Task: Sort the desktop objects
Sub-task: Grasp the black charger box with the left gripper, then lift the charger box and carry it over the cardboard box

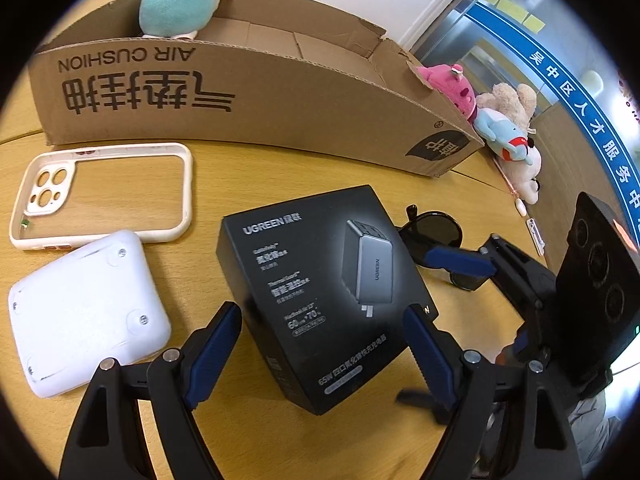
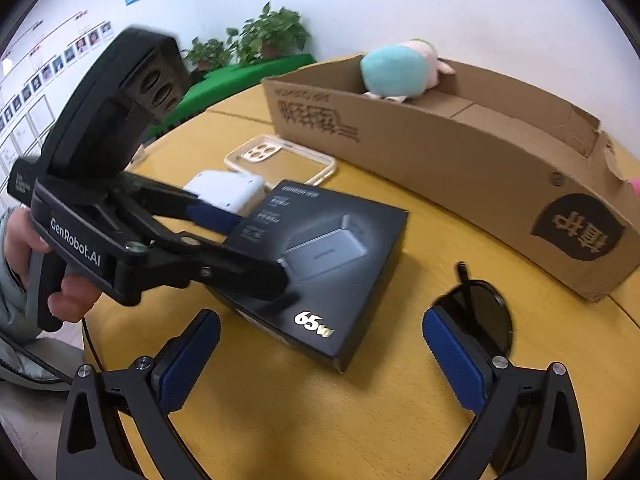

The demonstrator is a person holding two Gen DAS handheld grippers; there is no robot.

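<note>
A black UGREEN charger box (image 1: pixel 320 292) lies on the round wooden table; it also shows in the right wrist view (image 2: pixel 332 256). My left gripper (image 1: pixel 324 344) is open, its blue pads on either side of the box's near corner, apart from it. It also shows in the right wrist view (image 2: pixel 256 256), over the box. My right gripper (image 2: pixel 320 356) is open and empty, just in front of the box, its right pad over the black sunglasses (image 2: pixel 480 312). A clear phone case (image 1: pixel 104 192) and a white square device (image 1: pixel 84 312) lie to the left.
A long cardboard box (image 1: pixel 248 92) stands at the back, with a teal plush (image 1: pixel 176 4) on its rim. Several plush toys (image 1: pixel 508 128) lie beyond its right end. The table edge (image 2: pixel 92 344) runs close at the near left, by the hand.
</note>
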